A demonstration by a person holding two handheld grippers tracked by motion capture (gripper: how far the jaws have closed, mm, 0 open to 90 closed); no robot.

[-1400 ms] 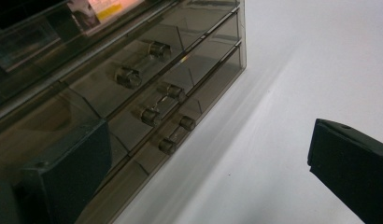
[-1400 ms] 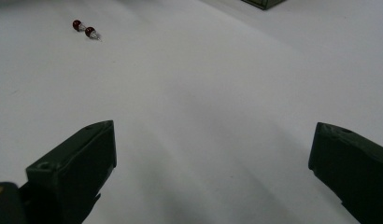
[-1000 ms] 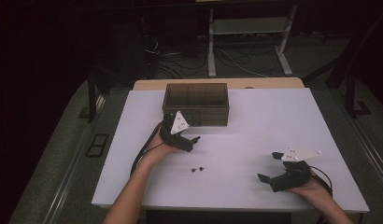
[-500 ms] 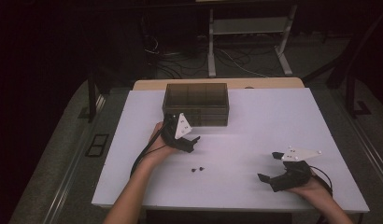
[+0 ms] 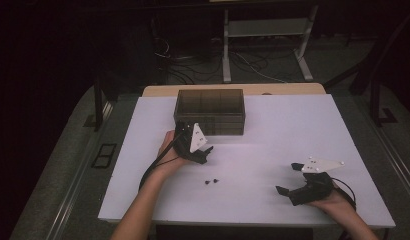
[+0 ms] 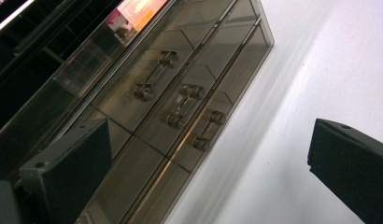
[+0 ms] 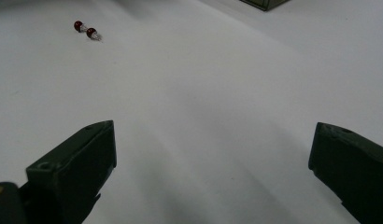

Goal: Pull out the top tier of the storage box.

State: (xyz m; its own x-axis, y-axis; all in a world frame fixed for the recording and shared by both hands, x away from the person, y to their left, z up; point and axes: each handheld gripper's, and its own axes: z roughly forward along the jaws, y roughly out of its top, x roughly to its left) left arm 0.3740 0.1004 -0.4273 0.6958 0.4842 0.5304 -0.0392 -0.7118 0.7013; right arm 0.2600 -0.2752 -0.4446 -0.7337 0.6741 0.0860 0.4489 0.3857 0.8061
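A smoky see-through drawer box (image 5: 210, 111) stands at the back middle of the white table (image 5: 293, 125). My left gripper (image 5: 194, 140) is open, turned on its side just in front of the box's left end, apart from it. In the left gripper view the box front (image 6: 180, 102) shows three drawers with barbell handles (image 6: 180, 105), all closed, beyond my open left gripper (image 6: 203, 154). Two small red beads (image 5: 211, 181) lie on the table below the left hand. My right gripper (image 5: 288, 178) rests open near the front right; the right gripper view has the beads (image 7: 85, 29) far beyond it (image 7: 213, 149).
A wooden board edge (image 5: 233, 90) pokes out behind the table. Beyond it on the dark floor are cables (image 5: 193, 65) and a white metal stand (image 5: 265, 30). White tabletop stretches between the two grippers and to the right of the box.
The left gripper has edged slightly closer to the box front and tilted a little. The right gripper and the beads have stayed put.
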